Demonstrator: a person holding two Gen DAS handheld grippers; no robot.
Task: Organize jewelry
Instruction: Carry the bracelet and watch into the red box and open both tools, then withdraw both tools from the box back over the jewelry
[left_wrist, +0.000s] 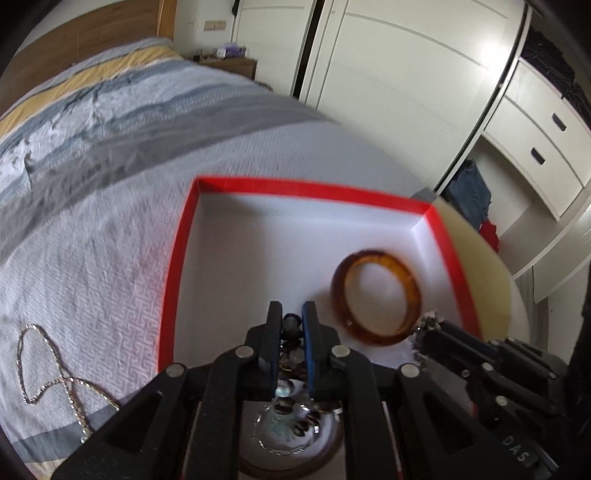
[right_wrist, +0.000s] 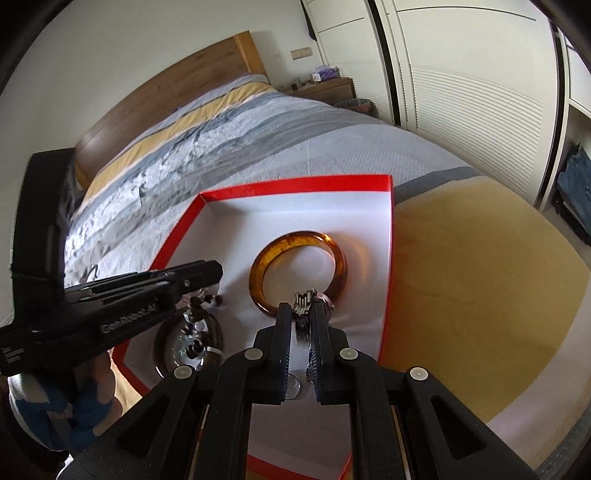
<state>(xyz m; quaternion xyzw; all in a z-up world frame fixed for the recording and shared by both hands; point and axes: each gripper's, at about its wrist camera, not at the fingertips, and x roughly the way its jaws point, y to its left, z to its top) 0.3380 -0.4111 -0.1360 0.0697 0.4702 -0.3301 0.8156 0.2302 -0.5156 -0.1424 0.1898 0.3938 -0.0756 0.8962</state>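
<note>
A red box with a white floor (left_wrist: 295, 186) (right_wrist: 295, 186) lies on the bed. An amber bangle (left_wrist: 376, 299) (right_wrist: 299, 273) rests inside it. My left gripper (left_wrist: 291, 314) (right_wrist: 216, 275) is shut on a dark beaded bracelet (left_wrist: 290, 323) (right_wrist: 195, 306), which dangles over a dark bangle (right_wrist: 159, 347) at the box's near left corner. My right gripper (right_wrist: 302, 310) (left_wrist: 424, 332) is shut on a silver link bracelet (right_wrist: 303, 306), just above the amber bangle's near edge. A silver chain necklace (left_wrist: 70, 382) lies on the bedspread left of the box.
The box sits on a grey-and-white patterned bedspread (left_wrist: 110, 258), with a yellow sheet (right_wrist: 480, 295) to its right. White wardrobe doors (left_wrist: 406, 92) and drawers stand beyond the bed. A wooden headboard (right_wrist: 166, 88) and nightstand are at the far end.
</note>
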